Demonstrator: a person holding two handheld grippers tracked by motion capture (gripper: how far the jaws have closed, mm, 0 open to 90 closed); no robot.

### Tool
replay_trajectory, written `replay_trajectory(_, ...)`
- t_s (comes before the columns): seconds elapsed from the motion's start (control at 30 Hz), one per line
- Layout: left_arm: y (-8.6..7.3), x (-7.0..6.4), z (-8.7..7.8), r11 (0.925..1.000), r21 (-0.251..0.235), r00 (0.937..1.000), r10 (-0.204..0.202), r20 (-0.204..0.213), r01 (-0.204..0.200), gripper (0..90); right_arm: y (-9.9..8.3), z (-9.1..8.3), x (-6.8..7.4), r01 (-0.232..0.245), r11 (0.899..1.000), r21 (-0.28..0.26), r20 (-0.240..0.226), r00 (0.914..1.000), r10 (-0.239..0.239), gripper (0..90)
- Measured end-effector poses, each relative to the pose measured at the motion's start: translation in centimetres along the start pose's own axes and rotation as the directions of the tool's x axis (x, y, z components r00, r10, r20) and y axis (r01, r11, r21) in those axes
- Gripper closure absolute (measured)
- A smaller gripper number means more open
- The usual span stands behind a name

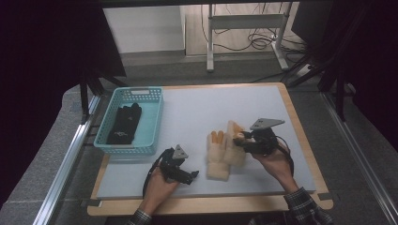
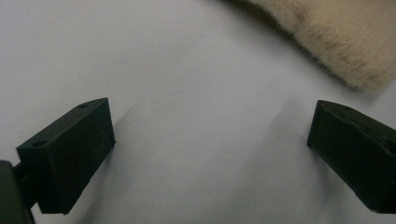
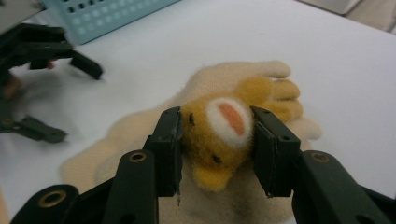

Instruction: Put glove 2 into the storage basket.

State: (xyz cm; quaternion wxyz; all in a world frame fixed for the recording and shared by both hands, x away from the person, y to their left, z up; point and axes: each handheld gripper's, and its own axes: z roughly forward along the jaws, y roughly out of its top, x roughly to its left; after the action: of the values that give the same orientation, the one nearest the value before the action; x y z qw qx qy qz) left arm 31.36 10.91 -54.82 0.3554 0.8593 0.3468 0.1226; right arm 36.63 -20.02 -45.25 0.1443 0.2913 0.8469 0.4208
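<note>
Blue basket (image 1: 152, 122), holding dark gloves (image 1: 124, 124), stands left of the cream gloves (image 1: 220, 157). Left gripper (image 1: 190, 176), jaws wide and holding nothing, rests just left of the cream gloves' cuff end. The cream gloves' long axis runs away from the person. Right gripper (image 3: 215, 144) clamps their orange plush animal-face patch (image 3: 219, 140), so the right hand is nearer.

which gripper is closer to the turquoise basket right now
Left. The left gripper sits just below the basket's near edge; the right gripper is farther right, shut on the beige glove.
</note>
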Motion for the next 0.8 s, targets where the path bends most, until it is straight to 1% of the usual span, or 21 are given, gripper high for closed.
replay_trajectory(0.13, 0.0, 0.0, 0.0, 1.0, 0.001, 1.0, 0.0, 0.0, 0.0, 1.0, 0.5, 1.6, 1.9, 0.036, 0.999, 0.024, -0.051, 0.9981, -0.035, 55.7)
replay_trajectory(0.23, 0.0, 0.0, 0.0, 1.0, 0.0, 1.0, 0.0, 0.0, 0.0, 1.0, 0.7, 2.7, 3.0, 0.038, 0.998, 0.045, -0.077, 0.9964, -0.035, 55.5)
replay_trajectory(0.33, 0.0, 0.0, 0.0, 1.0, 0.0, 1.0, 0.0, 0.0, 0.0, 1.0, 0.5, 3.7, 3.7, 0.038, 0.997, 0.061, -0.096, 0.9948, -0.032, 55.1)
replay_trajectory(0.43, 0.0, 0.0, 0.0, 1.0, 0.0, 1.0, 0.0, 0.0, 0.0, 1.0, 0.2, 4.6, 4.1, 0.03, 0.997, 0.077, -0.093, 0.9954, -0.023, 54.3)
replay_trajectory(0.57, 0.0, 0.0, 0.0, 1.0, 0.0, 1.0, 0.0, 0.0, 0.0, 1.0, -0.6, 5.7, 4.5, 0.008, 0.995, 0.098, -0.089, 0.996, 0.001, 52.2)
replay_trajectory(0.7, 0.0, 0.0, 0.0, 1.0, 0.0, 1.0, 0.0, 0.0, 0.0, 1.0, -1.0, 6.5, 4.5, -0.016, 0.994, 0.109, -0.091, 0.9955, 0.026, 45.7)
replay_trajectory(0.8, 0.0, 0.0, 0.0, 1.0, 0.0, 1.0, 0.0, 0.0, 0.0, 1.1, -0.7, 6.3, 4.5, -0.014, 0.994, 0.108, -0.099, 0.9948, 0.025, 40.1)
